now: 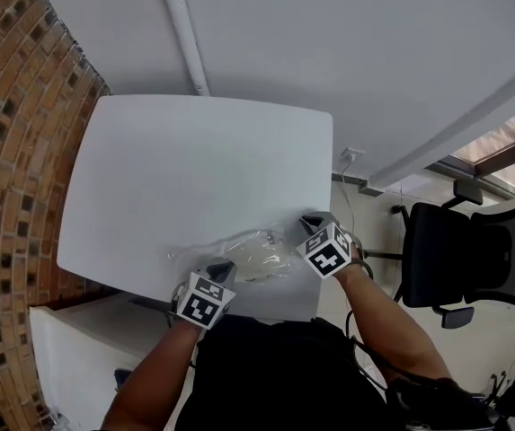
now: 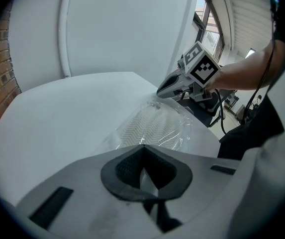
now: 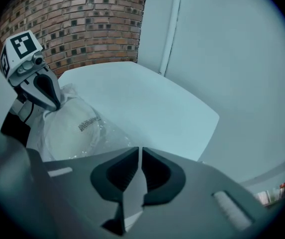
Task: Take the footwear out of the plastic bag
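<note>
From my head camera I look down on a white table (image 1: 194,169) with a brick wall (image 1: 14,151) to its left and a black office chair (image 1: 455,250) to its right. Near the table's front edge lies a clear plastic bag (image 1: 239,254) with the pale footwear (image 1: 266,259) inside it. My left gripper (image 1: 223,269) is at the bag's left end and my right gripper (image 1: 311,223) at its right end, both pointing down at it.

In my left gripper view the jaws are fully together at the tip (image 2: 142,148), and a strip of the bag's film is nipped between them. The bag (image 2: 177,133) stretches away across the table, and through it I see the footwear's zigzag-patterned sole (image 2: 149,126). At the far end the film rises to the tip of my right gripper (image 2: 161,91).

In my right gripper view the jaws (image 3: 140,151) are almost together, with only a thin slit between the pads, closed on the bag's edge. The bag (image 3: 107,133) lies just left of them, with the white footwear (image 3: 72,131) and its small printed label inside. Beyond it, my left gripper (image 3: 52,101) pinches the bunched film at the other end.
</note>
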